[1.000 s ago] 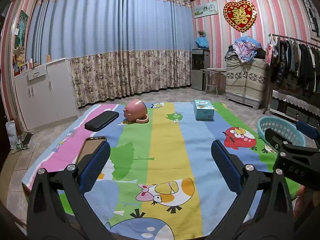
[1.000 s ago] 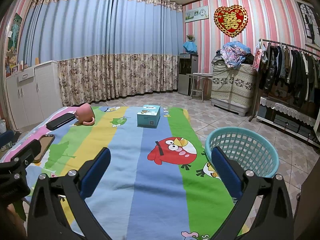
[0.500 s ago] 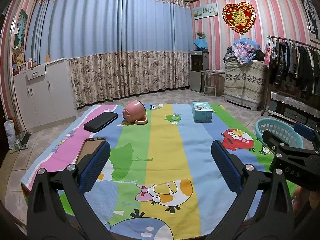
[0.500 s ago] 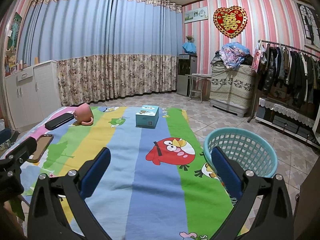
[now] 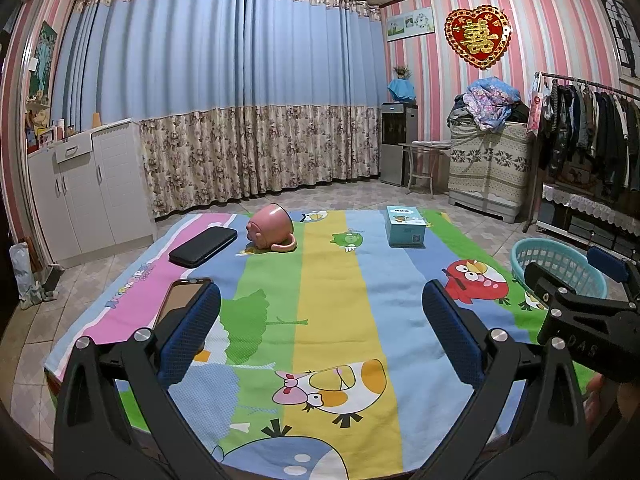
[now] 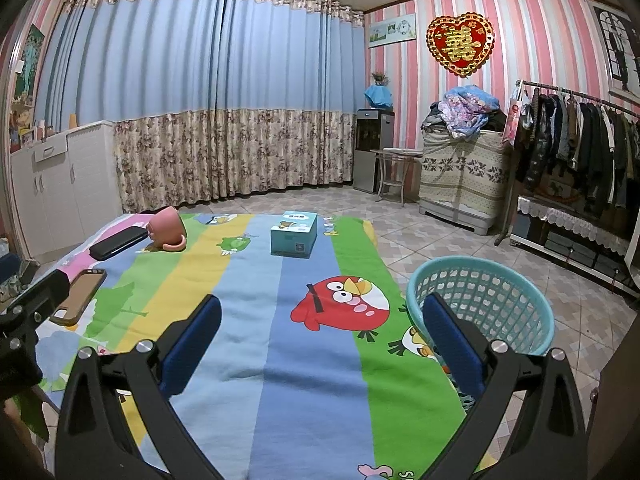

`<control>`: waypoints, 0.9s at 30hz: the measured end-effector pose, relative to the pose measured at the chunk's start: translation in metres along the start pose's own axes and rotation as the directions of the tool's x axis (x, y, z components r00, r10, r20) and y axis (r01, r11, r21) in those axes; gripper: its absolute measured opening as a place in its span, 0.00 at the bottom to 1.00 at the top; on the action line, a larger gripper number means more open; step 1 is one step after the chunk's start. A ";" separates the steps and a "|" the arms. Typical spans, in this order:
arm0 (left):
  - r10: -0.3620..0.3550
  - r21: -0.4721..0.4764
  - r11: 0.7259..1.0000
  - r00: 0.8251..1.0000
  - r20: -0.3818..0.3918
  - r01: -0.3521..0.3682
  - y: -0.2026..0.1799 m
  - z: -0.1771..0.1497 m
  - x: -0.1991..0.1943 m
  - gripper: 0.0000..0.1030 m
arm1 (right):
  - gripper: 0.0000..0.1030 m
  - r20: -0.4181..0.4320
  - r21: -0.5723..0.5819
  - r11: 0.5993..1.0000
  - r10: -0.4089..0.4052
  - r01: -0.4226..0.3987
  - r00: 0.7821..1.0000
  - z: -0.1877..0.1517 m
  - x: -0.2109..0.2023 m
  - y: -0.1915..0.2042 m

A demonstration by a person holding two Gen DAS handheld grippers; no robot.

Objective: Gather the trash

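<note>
A striped cartoon cloth (image 5: 328, 312) (image 6: 260, 320) covers a low table. On it lie a tipped pink mug (image 5: 271, 227) (image 6: 167, 228), a light blue box (image 5: 405, 226) (image 6: 294, 233), a black case (image 5: 203, 246) (image 6: 118, 242) and a phone in a brown case (image 5: 182, 302) (image 6: 78, 296). A teal mesh basket (image 5: 558, 266) (image 6: 484, 300) stands on the floor at the table's right. My left gripper (image 5: 320, 332) hovers open over the near edge, empty. My right gripper (image 6: 322, 336) is open and empty, its right finger in front of the basket.
White cabinets (image 5: 88, 184) line the left wall, and a floral curtain (image 5: 260, 156) hangs behind. A clothes rack (image 6: 580, 152), a covered chest (image 6: 464, 176) and a small stool (image 6: 394, 172) stand on the right. Tiled floor (image 6: 440, 236) surrounds the table.
Both views have shifted slightly; the basket sits a little further left in the right wrist view. Both grippers stay open and nothing on the cloth has moved.
</note>
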State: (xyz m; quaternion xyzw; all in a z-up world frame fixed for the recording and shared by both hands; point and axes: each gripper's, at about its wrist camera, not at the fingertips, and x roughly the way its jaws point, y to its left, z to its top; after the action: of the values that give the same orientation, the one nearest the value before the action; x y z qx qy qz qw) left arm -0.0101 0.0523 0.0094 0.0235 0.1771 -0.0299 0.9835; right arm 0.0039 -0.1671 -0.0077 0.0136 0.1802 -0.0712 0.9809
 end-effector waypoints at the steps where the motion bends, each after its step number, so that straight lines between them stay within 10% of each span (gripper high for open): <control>1: 0.001 0.000 1.000 1.000 0.000 -0.001 0.000 0.000 0.000 0.95 | 0.96 0.001 -0.001 1.000 0.000 0.000 1.000 0.000 -0.001 0.000; 27: -0.001 0.005 1.000 1.000 0.000 0.001 0.003 0.001 -0.001 0.95 | 0.96 -0.003 0.001 1.000 0.001 -0.001 1.000 0.000 0.000 0.000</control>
State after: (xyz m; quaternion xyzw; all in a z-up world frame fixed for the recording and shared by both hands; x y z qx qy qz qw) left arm -0.0108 0.0552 0.0110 0.0259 0.1769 -0.0307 0.9834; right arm 0.0038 -0.1668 -0.0077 0.0144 0.1816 -0.0707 0.9807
